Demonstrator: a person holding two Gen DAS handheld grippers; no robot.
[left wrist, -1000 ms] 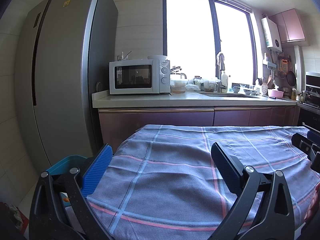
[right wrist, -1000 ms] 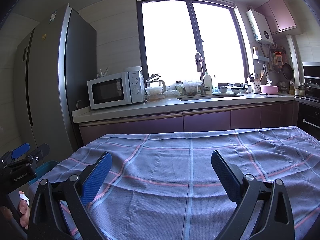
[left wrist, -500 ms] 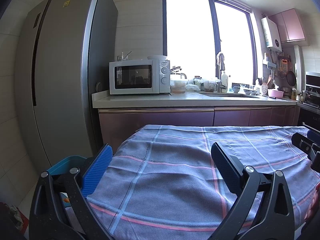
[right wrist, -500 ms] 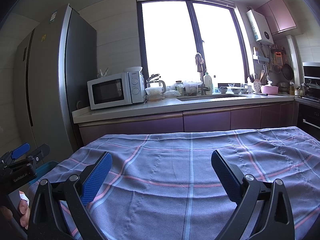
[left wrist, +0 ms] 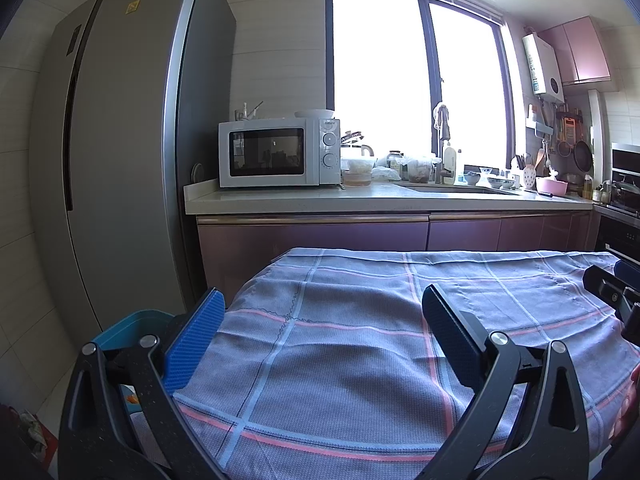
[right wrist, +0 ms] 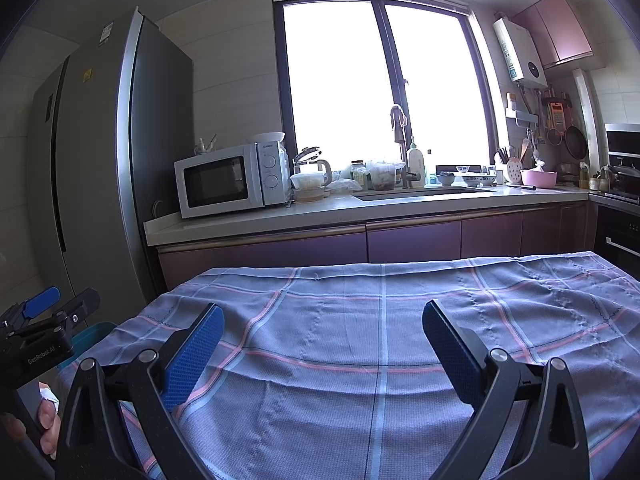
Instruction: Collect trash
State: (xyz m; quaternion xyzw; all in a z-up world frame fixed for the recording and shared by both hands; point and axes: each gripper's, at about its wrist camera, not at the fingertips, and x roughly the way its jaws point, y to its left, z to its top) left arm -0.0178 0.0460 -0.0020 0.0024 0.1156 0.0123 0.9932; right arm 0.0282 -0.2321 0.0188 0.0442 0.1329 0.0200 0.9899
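Your left tongs (left wrist: pixel 320 336) and right tongs (right wrist: pixel 320 340) both gape wide and empty above the blue-grey checked cloth with pink stripes (left wrist: pixel 360 320) covering the tabletop. No trash shows on that cloth. A teal plastic bin (left wrist: pixel 132 326) sits beside the cloth's left edge, below your left tongs. Sweep low while searching and a blue pad could snag the loose cloth and drag it.

Bright two-pane window (right wrist: pixel 384 92) straight ahead, grey fridge (left wrist: pixel 120 152) to the left, white microwave (left wrist: pixel 278 152) on a pale counter (right wrist: pixel 360 210), purple cabinets (right wrist: pixel 412 242) below, sink tap (right wrist: pixel 402 140) ahead, checked tablecloth (right wrist: pixel 360 340) close underneath, pink wall cupboard (right wrist: pixel 560 28) upper right.
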